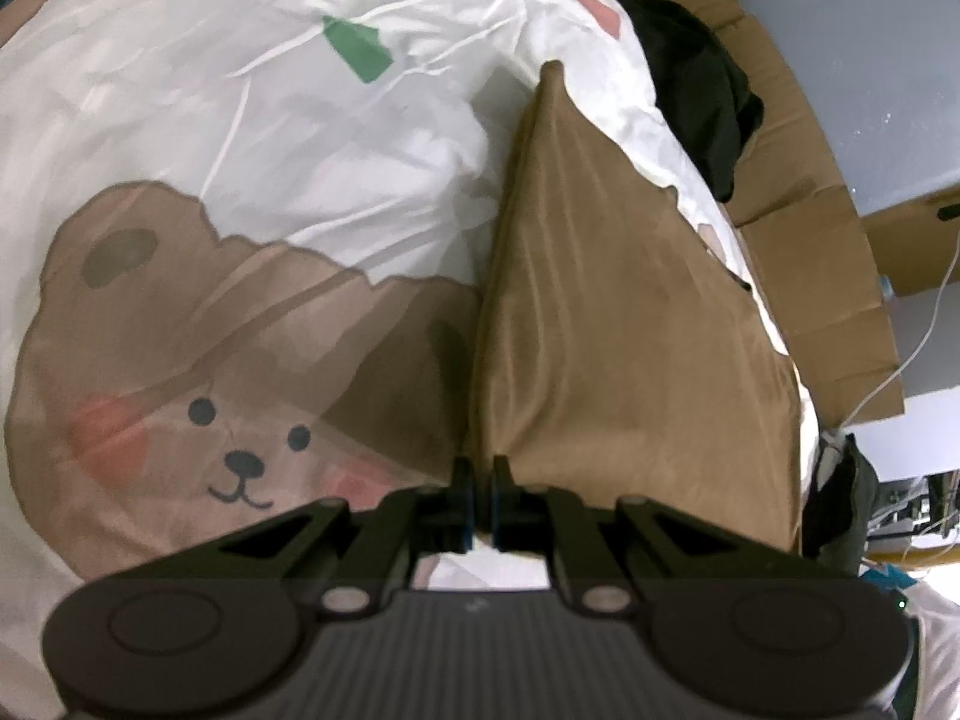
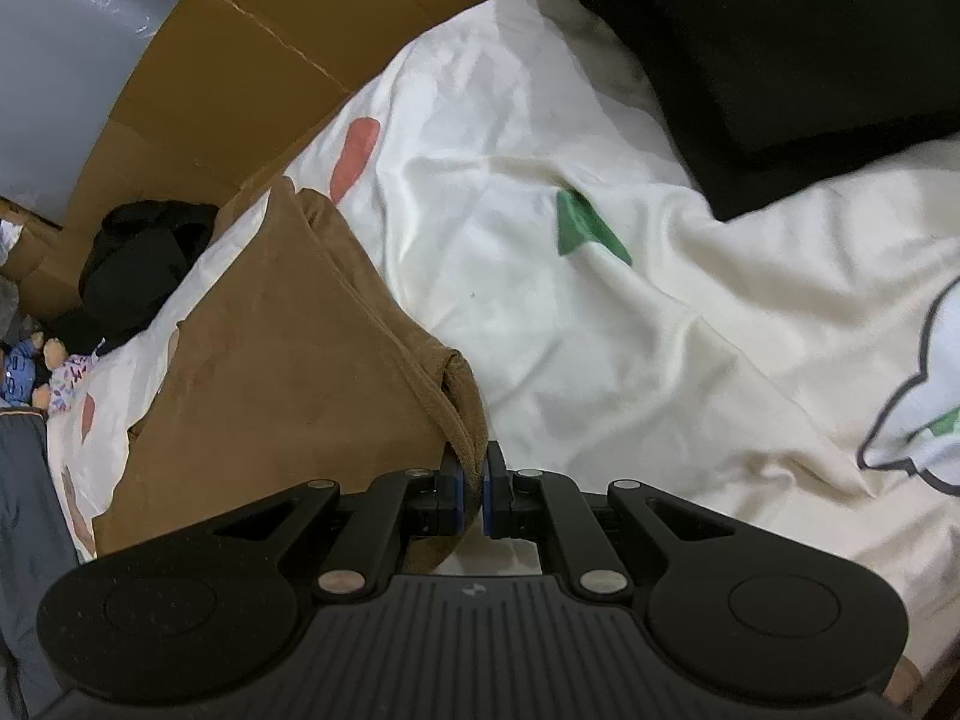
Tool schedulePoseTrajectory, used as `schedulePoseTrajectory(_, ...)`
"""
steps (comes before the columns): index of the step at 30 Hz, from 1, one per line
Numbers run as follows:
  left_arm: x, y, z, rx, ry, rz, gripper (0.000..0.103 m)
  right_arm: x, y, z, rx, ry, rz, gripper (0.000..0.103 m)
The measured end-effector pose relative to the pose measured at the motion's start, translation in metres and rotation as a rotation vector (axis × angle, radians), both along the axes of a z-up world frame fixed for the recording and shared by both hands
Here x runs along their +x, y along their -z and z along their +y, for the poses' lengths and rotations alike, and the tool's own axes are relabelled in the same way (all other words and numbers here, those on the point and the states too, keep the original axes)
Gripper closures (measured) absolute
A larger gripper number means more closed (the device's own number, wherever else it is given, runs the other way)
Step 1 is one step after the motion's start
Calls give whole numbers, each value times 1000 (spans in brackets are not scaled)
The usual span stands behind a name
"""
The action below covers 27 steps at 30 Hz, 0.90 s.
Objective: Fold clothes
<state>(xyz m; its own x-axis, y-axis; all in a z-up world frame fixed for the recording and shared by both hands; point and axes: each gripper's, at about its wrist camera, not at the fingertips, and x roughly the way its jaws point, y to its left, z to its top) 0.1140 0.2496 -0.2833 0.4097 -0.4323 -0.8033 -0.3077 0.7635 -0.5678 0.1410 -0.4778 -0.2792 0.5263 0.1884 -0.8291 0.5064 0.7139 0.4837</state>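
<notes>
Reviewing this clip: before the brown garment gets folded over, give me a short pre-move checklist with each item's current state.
1. Left gripper has cloth between its jaws: ok, shut on the brown garment.
2. Right gripper has cloth between its jaws: ok, pinching a hemmed edge of the brown garment.
3. Garment held taut between the two grips: cannot tell; no single view shows both.
4. Landing area on the printed bedsheet free of objects: ok, though the sheet is wrinkled.
5. Black clothing beside the bed is apart from the garment: ok.
6. Far corner of the garment lying flat: not ok, it peaks upward in the left wrist view.
</notes>
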Motion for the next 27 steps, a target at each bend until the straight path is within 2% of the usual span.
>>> schedulePoseTrajectory(13, -17, 2, -7, -16, -11, 3, 98, -19, -1, -10, 14, 5, 1, 97)
schedulePoseTrajectory(15, -15, -1, -8, -13, -8, -4, 98, -20, 3, -13, 46, 17, 7, 96)
schedulePoseTrajectory(18, -12, -7, -10, -13, -9, -4, 98, -22, -3, -10, 43, 13, 2, 95)
schedulePoseTrajectory(23, -6, -20, -19, 1, 6, -12, 98, -25, -27, -6, -22, -2, -18, 86)
schedulePoseTrajectory(25, -6, -23, -18, 4, 8, -20, 98, -26, -35, -7, -37, 3, -30, 76)
schedulePoseTrajectory(27, -7, -28, -17, -8, -2, -30, 98, -27, -46, -6, -54, 2, -51, 74)
